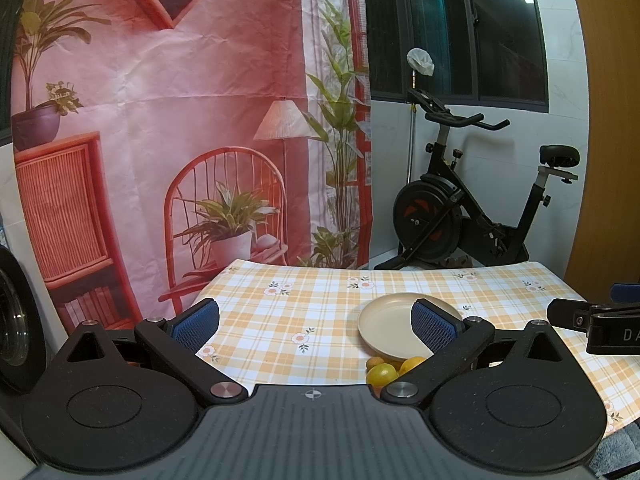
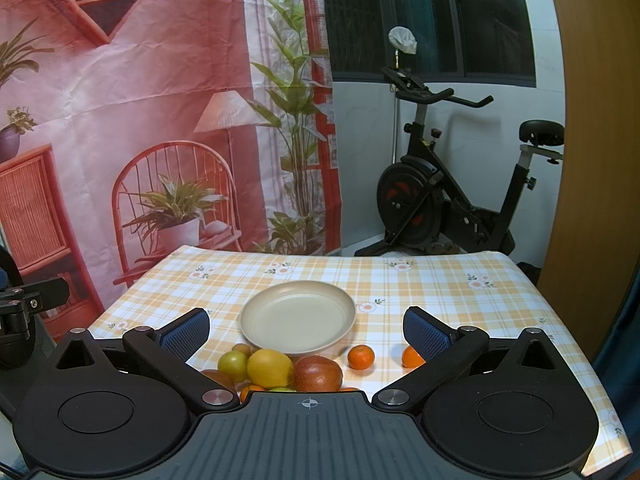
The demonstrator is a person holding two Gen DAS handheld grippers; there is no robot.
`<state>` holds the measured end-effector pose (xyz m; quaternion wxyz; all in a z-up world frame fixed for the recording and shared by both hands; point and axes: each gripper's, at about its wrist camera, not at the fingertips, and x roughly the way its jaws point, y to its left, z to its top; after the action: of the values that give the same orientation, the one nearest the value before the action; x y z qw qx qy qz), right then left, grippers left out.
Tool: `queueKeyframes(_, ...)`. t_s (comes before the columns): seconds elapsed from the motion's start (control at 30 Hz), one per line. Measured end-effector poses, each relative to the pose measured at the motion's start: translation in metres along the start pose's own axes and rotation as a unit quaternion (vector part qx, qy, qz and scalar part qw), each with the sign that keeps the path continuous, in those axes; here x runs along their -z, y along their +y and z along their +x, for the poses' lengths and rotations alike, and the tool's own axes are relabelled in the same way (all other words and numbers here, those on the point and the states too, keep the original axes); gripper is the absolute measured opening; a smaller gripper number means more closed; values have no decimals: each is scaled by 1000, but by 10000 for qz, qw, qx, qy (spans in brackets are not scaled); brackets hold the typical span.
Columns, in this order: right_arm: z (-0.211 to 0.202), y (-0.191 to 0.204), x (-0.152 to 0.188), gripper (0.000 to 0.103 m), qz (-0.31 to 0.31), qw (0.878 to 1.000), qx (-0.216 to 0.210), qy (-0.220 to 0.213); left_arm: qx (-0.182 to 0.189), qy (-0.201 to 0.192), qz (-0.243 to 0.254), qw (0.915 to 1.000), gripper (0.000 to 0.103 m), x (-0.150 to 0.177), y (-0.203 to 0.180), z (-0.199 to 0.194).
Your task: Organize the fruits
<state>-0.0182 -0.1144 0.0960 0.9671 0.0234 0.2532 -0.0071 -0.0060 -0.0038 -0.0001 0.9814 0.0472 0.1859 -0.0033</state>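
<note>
1. Both grippers, left (image 1: 314,326) and right (image 2: 306,330), hover with fingers spread apart, holding nothing.
2. Fruits (image 2: 276,370) cluster on the counter (image 2: 440,292) just before the empty plate (image 2: 298,318); two oranges (image 2: 361,357) lie slightly apart.
3. An exercise bike (image 2: 448,196) stands behind.

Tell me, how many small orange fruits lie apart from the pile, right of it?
2. One orange lies near the plate, just right of the pile. The other orange is farther right, partly behind the right gripper's finger. More orange fruit shows at the pile's near edge, mostly hidden.
</note>
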Motion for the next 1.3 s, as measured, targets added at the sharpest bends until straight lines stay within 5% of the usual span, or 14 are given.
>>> queueKeyframes(0.93,-2,-12,2,103,33,10000,-49,-1,-59,105,0,9999,103,4,1,7)
queueKeyframes(1.3,23,-22,39,103,-185,9976,81,-657,-90,414,-47,9991,102,15,8,37)
